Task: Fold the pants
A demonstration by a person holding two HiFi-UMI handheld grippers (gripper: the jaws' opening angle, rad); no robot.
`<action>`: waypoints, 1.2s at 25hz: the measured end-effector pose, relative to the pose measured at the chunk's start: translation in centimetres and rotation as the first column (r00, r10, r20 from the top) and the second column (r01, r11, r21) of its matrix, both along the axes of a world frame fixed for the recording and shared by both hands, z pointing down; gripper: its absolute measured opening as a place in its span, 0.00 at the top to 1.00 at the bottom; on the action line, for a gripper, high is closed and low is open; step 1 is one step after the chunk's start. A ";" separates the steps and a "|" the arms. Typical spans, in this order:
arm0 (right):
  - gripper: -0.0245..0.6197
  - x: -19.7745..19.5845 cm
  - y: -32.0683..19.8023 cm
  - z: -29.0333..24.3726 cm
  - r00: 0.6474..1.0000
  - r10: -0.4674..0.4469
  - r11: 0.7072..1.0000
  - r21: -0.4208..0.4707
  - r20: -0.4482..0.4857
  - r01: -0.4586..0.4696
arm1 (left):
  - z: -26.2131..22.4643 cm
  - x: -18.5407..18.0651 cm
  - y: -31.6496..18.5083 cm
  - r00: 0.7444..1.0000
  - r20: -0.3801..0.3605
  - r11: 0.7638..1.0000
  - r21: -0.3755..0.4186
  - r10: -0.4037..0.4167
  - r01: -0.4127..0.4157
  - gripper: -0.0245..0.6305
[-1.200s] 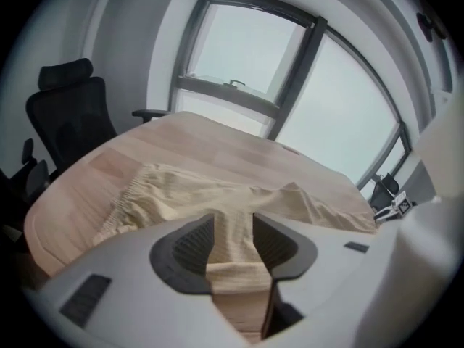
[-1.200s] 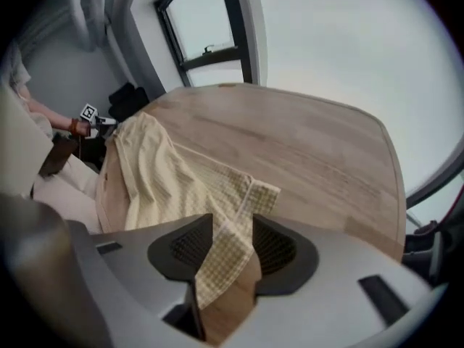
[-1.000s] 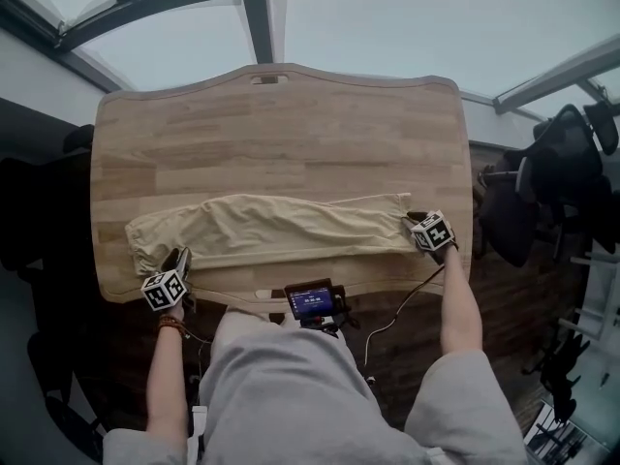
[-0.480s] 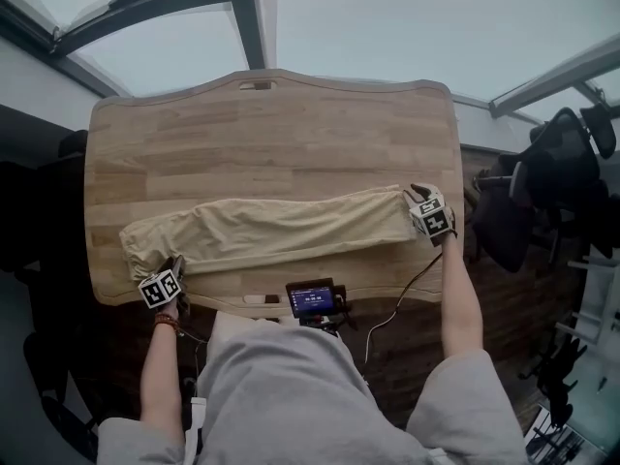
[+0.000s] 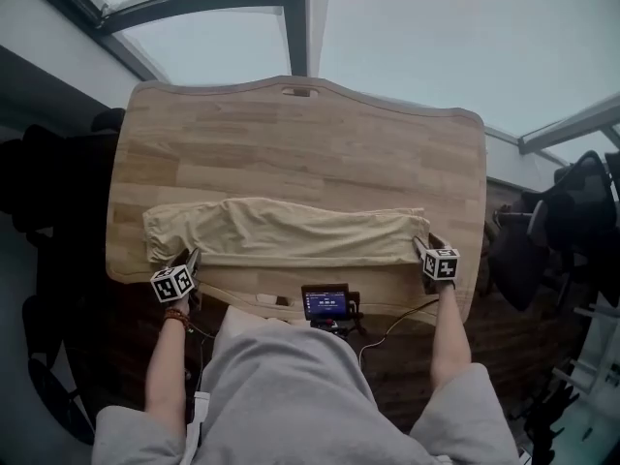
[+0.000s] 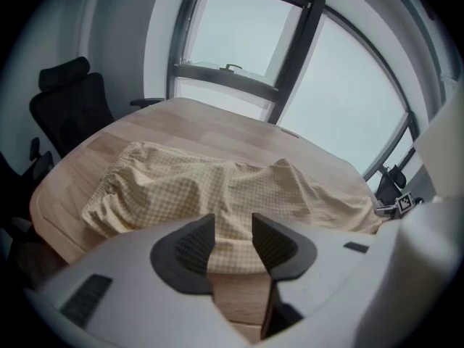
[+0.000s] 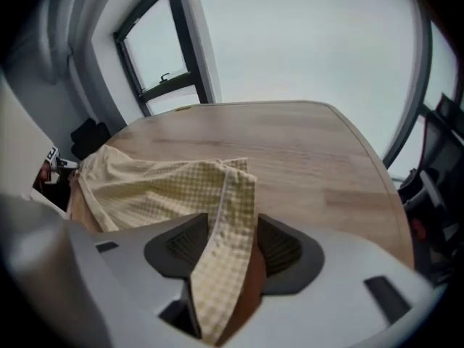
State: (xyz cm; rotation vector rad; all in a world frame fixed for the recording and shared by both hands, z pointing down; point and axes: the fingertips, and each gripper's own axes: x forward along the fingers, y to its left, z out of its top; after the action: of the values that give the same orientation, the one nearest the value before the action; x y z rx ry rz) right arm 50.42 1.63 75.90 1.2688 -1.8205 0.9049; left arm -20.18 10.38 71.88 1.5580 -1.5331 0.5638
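Table [image 5: 310,143]: pants [image 5: 291,232] flat; left gripper [image 5: 192,258] fingers released; right gripper [image 5: 424,246] just opened, hem [image 7: 232,194] between.

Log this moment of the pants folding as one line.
pants: laid lengthwise on table | left tongs: open at waist end | right tongs: just been opening, leg hem loose between jaws

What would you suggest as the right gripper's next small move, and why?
Probably draw the right gripper back off the pants: its fingers have just been opening, the hem lies loose between them, and the pants lie flat on the table.
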 end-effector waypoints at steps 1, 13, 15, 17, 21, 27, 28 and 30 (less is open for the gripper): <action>0.62 -0.2 -0.1 0.3 1.000 0.017 1.000 0.026 -0.016 -0.017 | 0.0 -0.8 0.3 1.000 0.007 1.000 -0.003 -0.021 0.021 0.71; 0.90 -0.5 1.8 -3.0 0.969 0.229 0.973 -0.001 -0.088 -0.230 | 0.6 -14.9 6.6 0.931 0.114 0.934 -0.045 -0.347 0.354 0.69; 0.90 -0.9 2.0 -4.3 0.963 0.253 0.967 -0.006 -0.091 -0.254 | 1.2 -17.2 6.9 0.921 0.093 0.922 -0.050 -0.378 0.383 0.68; 0.90 -1.9 1.8 -6.4 0.967 0.239 0.970 -0.012 -0.090 -0.241 | 1.5 -19.2 6.5 0.910 0.075 0.911 -0.042 -0.407 0.410 0.68; 0.90 -6.4 0.5 -13.1 0.986 0.168 0.986 0.000 0.016 -0.168 | 0.7 -22.2 4.4 0.915 0.113 0.922 0.033 -0.386 0.385 0.68; 0.90 -20.5 -0.1 -22.1 0.971 -0.024 1.000 0.025 0.239 0.019 | 1.0 -22.4 1.5 0.975 0.115 0.981 0.058 -0.189 0.183 0.68; 0.90 -23.5 -0.2 -23.0 0.962 -0.050 0.998 0.039 0.268 0.041 | 1.1 -22.3 1.1 0.982 0.098 0.986 0.056 -0.164 0.159 0.68; 0.90 -29.7 -0.5 -23.3 0.943 -0.092 0.996 0.050 0.321 0.080 | 1.4 -22.2 0.5 0.989 0.067 0.990 0.053 -0.133 0.130 0.67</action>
State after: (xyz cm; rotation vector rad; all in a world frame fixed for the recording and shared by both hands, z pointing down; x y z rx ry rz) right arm 20.70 1.15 52.55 1.1005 -2.1374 1.0858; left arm -42.37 10.93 73.24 1.4736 -1.6999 0.5146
